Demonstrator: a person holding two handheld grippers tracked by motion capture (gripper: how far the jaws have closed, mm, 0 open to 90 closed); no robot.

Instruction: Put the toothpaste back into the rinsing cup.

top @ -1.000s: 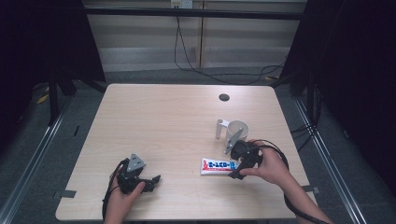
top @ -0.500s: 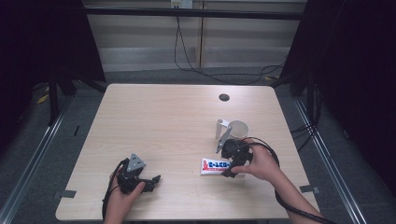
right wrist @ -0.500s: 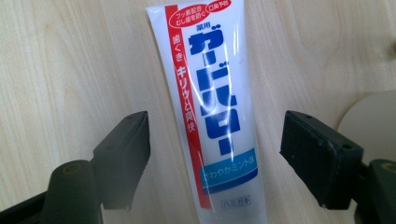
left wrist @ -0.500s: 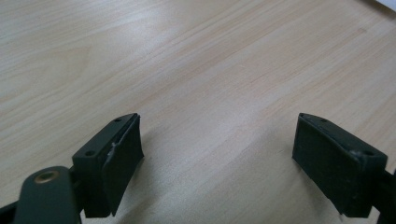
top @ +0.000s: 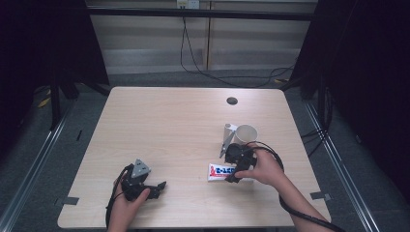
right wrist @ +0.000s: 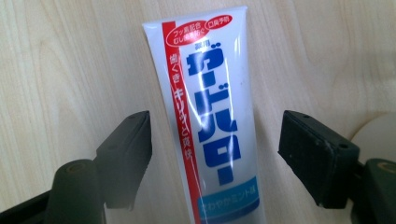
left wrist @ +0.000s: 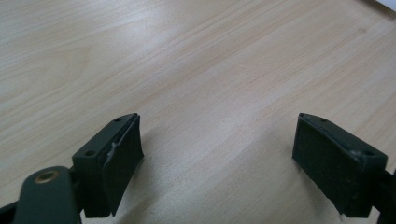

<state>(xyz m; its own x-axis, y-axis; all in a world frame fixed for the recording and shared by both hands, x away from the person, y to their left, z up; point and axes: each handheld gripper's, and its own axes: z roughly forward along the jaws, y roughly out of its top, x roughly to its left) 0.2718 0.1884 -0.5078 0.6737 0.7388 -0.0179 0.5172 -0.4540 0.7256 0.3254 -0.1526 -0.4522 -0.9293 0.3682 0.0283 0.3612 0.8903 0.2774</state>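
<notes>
Light wood desk (top: 169,125), dark curtained room, cables on floor behind. Toothpaste tube (right wrist: 210,116) flat near desk's right front, between closing but not yet touching right tongs (right wrist: 215,158); left tongs (left wrist: 217,163) open, empty. Tube's cap end cut off; white cup (top: 245,135) partly hidden behind right tongs.

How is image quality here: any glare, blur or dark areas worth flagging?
High view: table evenly lit, surroundings almost black. Right gripper view: toothpaste tube sharp enough to read, with streaks of glare along it; near jaws soft. Left gripper view: a bright sheen on the wood at upper left, jaws casting soft shadows.
</notes>
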